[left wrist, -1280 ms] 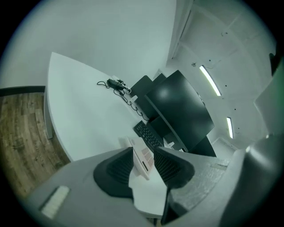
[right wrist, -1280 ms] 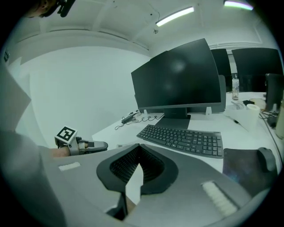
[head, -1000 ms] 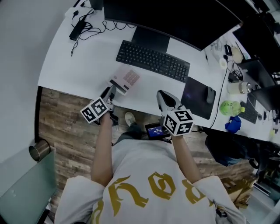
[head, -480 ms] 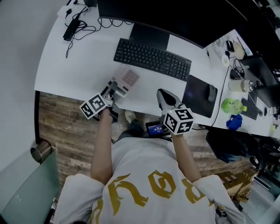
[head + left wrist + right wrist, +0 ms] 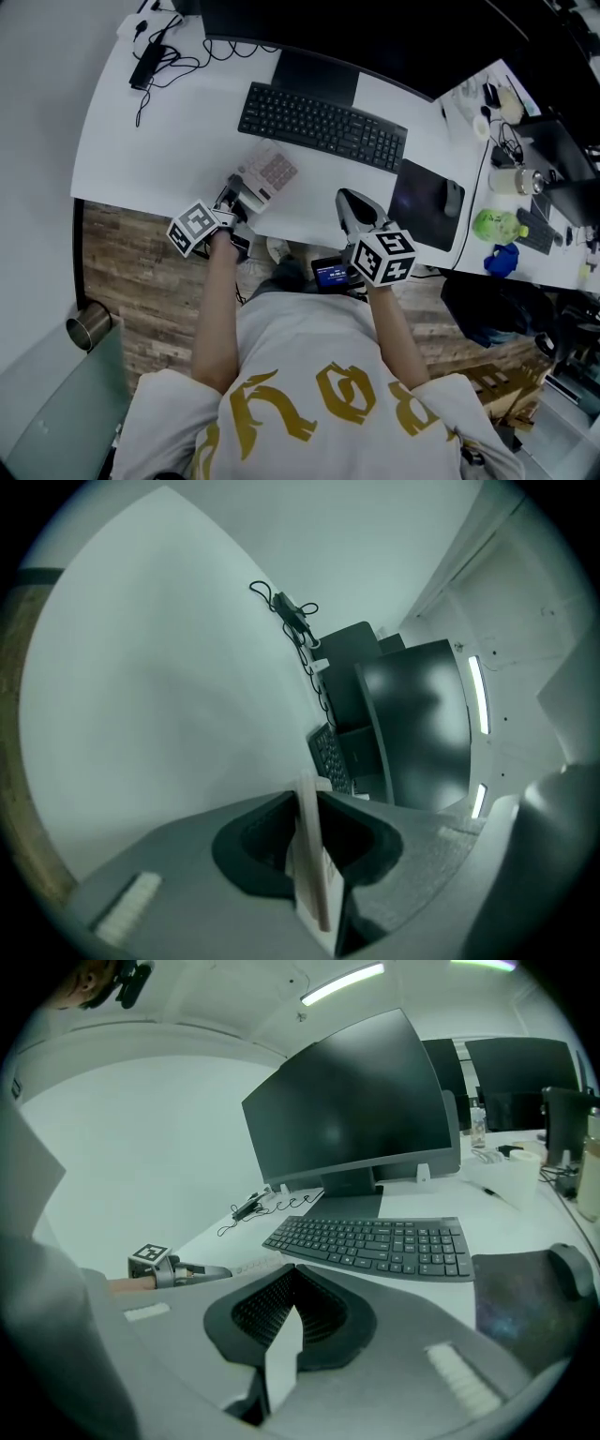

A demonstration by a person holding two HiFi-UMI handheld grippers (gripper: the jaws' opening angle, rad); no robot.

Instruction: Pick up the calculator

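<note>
The pale calculator [image 5: 272,171] lies near the white desk's [image 5: 159,131] front edge, left of centre, just before the black keyboard [image 5: 323,127]. My left gripper [image 5: 239,190] is shut on the calculator's near end. In the left gripper view the calculator [image 5: 311,855] shows edge-on as a thin pale slab pinched between the jaws of the left gripper [image 5: 307,797]. My right gripper [image 5: 349,202] hovers at the desk's front edge, right of the calculator, shut with nothing in it. In the right gripper view the right gripper [image 5: 295,1269] points at the keyboard [image 5: 375,1239].
A dark monitor [image 5: 352,1101] stands behind the keyboard. A mouse [image 5: 451,199] rests on a dark pad [image 5: 420,211] to the right. Cables and a power adapter [image 5: 150,54] lie at the far left. A green bottle [image 5: 495,230] and clutter crowd the right end.
My left gripper's marker cube has swung a little left and toward the person, with the calculator still at its jaws. The right gripper has stayed put.
</note>
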